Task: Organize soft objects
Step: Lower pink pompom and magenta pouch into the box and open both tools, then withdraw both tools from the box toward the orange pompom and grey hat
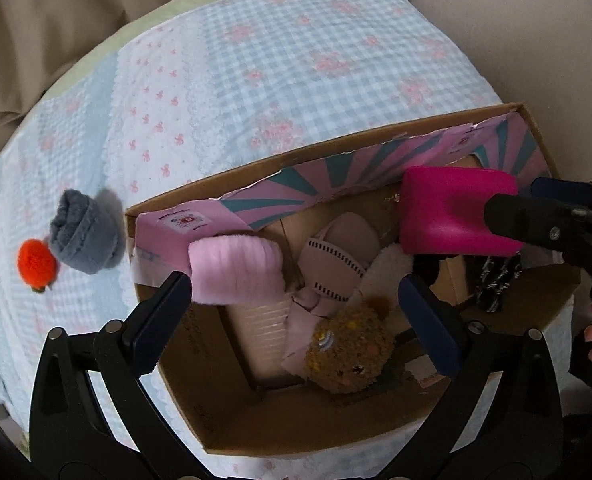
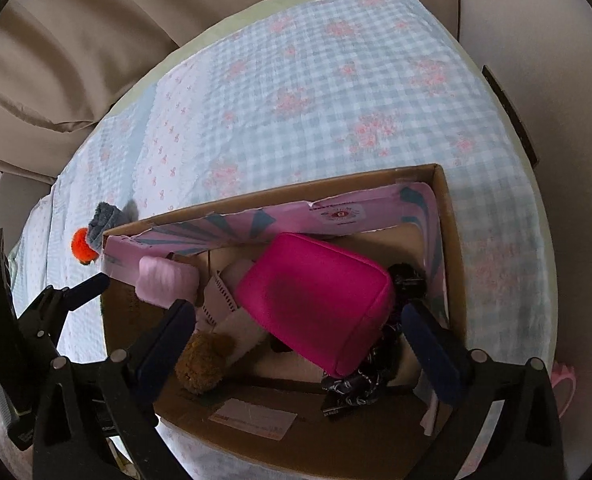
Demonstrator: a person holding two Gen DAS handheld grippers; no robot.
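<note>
A cardboard box (image 1: 256, 416) (image 2: 451, 240) sits on a checked bedcover. Inside lie a light pink rolled cloth (image 1: 234, 270) (image 2: 168, 282), a brown bear plush (image 1: 349, 354) (image 2: 204, 362), pale pink fabric (image 1: 335, 264), a black patterned scrunchie (image 2: 355, 384) and a magenta pouch (image 1: 455, 212) (image 2: 319, 300). My left gripper (image 1: 296, 304) is open above the box, its left finger beside the pink roll. My right gripper (image 2: 299, 344) is open around the magenta pouch, not closed on it. Outside the box lie a grey rolled cloth (image 1: 86, 236) (image 2: 102, 220) and an orange pom-pom (image 1: 34, 266) (image 2: 82, 244).
The bedcover (image 1: 296, 80) (image 2: 335, 100) stretches beyond the box. Beige cushions (image 1: 56, 20) (image 2: 76, 60) border it at the back. A pink object (image 2: 563, 384) shows at the right edge. The right gripper's body (image 1: 555, 232) reaches over the box's right side.
</note>
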